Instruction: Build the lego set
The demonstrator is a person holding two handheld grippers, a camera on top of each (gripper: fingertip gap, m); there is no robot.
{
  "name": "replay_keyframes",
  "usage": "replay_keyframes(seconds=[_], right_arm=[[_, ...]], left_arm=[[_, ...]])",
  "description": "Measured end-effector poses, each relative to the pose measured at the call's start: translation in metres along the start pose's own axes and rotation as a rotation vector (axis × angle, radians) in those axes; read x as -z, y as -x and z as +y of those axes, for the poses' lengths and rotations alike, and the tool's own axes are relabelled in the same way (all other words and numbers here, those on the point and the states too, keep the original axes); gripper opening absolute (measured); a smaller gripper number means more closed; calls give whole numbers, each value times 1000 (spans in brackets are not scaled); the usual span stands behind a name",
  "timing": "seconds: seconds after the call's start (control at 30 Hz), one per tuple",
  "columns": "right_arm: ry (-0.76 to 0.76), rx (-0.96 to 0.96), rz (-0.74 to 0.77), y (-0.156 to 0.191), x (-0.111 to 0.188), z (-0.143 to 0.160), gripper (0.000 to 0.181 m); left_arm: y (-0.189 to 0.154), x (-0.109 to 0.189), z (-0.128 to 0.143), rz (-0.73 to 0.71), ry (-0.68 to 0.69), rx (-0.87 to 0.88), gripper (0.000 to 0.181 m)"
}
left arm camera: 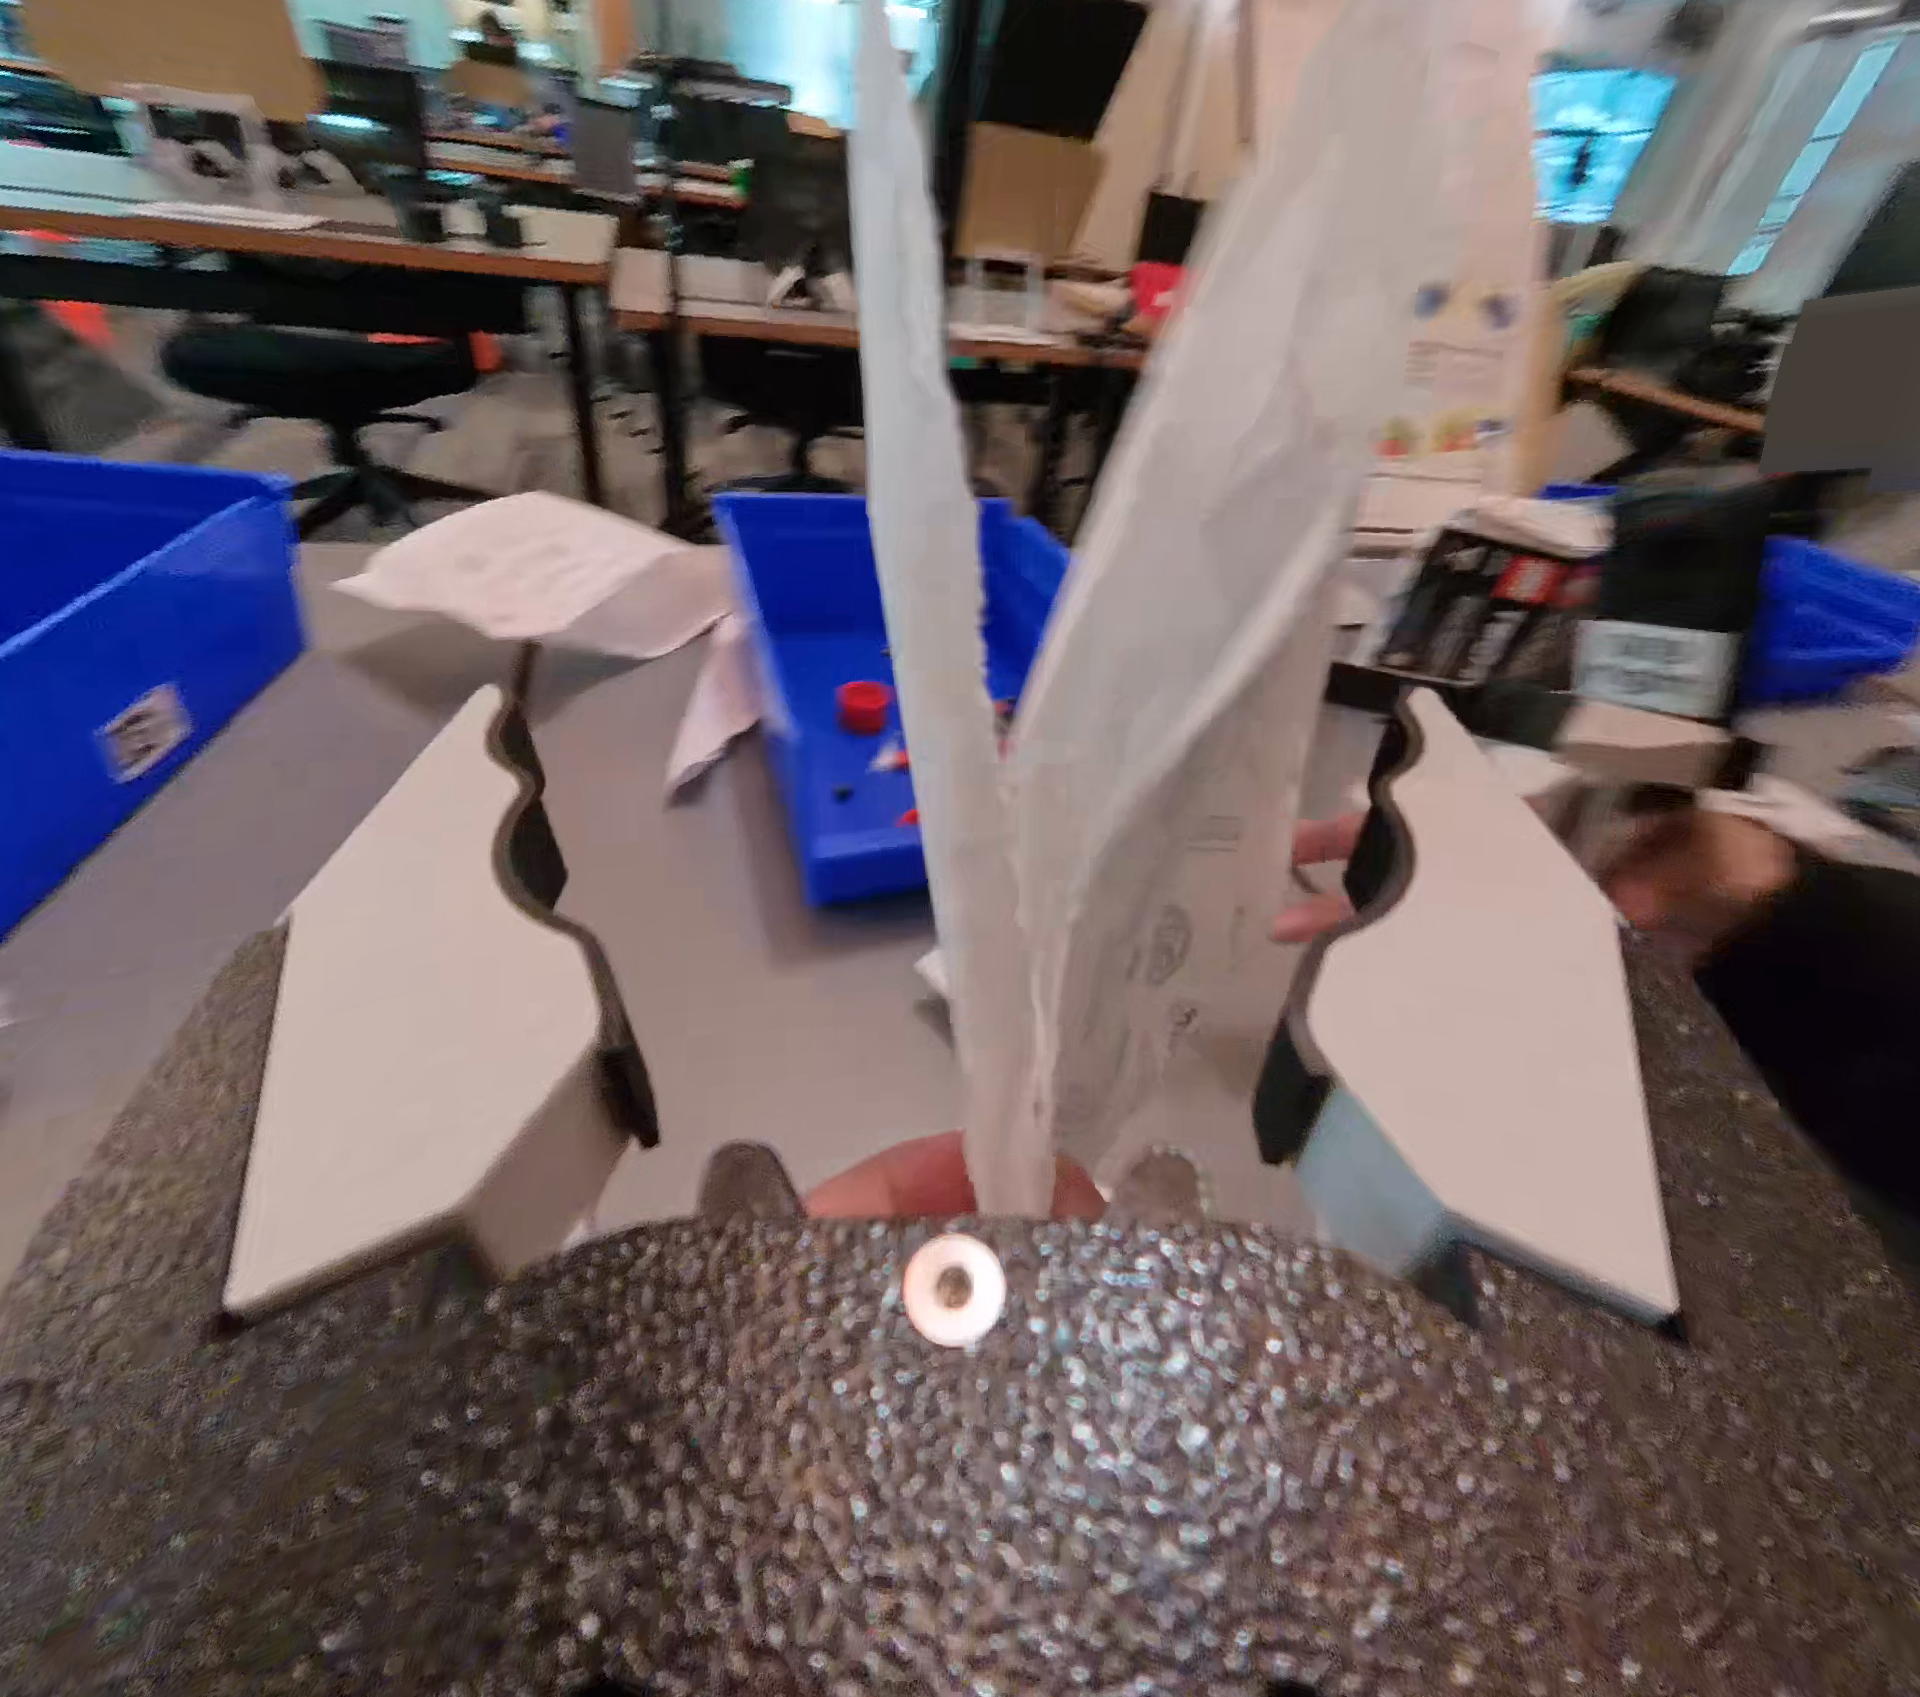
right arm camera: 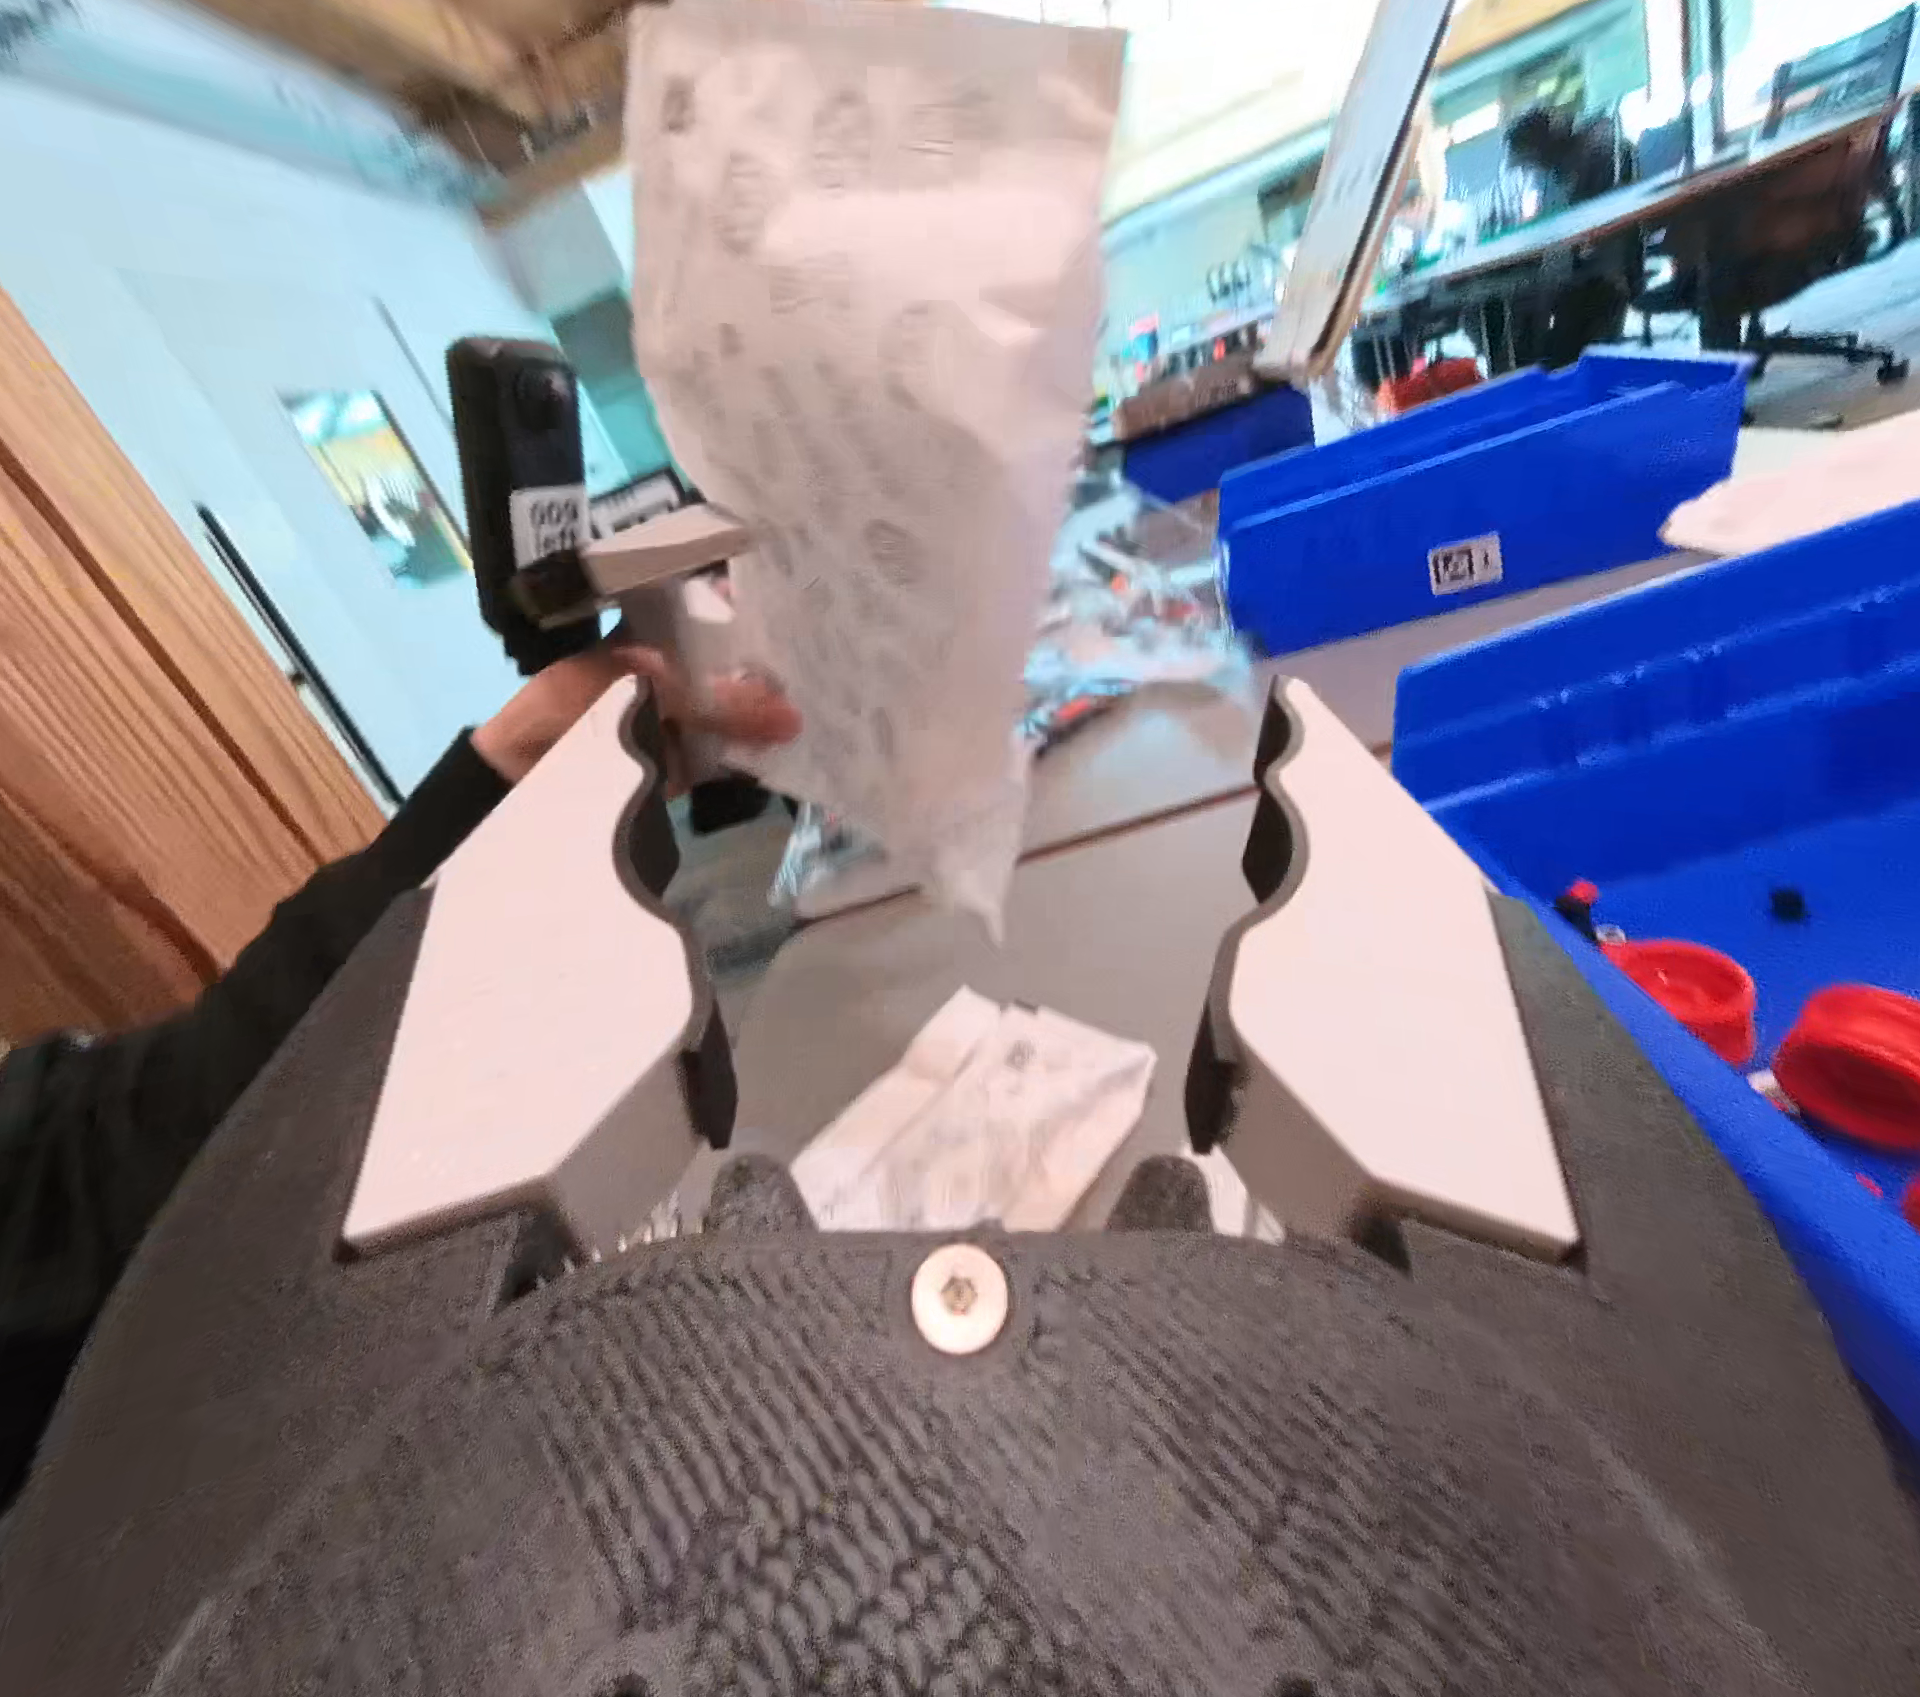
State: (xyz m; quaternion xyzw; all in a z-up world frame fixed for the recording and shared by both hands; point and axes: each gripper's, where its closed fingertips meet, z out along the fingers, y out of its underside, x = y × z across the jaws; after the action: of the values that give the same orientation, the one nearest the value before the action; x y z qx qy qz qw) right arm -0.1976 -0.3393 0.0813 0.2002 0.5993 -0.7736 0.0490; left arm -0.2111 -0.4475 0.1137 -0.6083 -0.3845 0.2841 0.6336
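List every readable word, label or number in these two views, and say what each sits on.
Raised white paper bag: grey print, motion-blurred, unreadable.
White sticker on the blue plastic bin: code-like mark, too small to read.
White label on the black camera: too blurred to read.
Crumpled white paper bag on the grey table: print too small.
Nothing is legible.

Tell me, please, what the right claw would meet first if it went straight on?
Probably the white paper bag hanging just beyond the open right claw, though depth is unclear; the table lies lower.
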Motion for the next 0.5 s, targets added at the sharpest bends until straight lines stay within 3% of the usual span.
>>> replay_keyframes(seconds=[0.17, 0.27, 0.37, 0.43, 0.5], right_arm=[[-179, -156, -236, 33, -1, -22, 114], [-255, -163, -369, 54, 11, -30, 143], [-314, -230, -262, 33, 25, -35, 111], [-309, -186, -258, 35, 36, -31, 131], [-302, -127, -196, 33, 43, -27, 136]], left_arm=[[-73, -3, -3, 318, 26, 75, 155], [-107, -8, 11, 476, 44, 71, 155], [-111, -18, 21, 423, -13, 39, 154], [-122, -19, 20, 429, -135, 11, 147], [-127, -21, 24, 399, -217, 0, 146]])
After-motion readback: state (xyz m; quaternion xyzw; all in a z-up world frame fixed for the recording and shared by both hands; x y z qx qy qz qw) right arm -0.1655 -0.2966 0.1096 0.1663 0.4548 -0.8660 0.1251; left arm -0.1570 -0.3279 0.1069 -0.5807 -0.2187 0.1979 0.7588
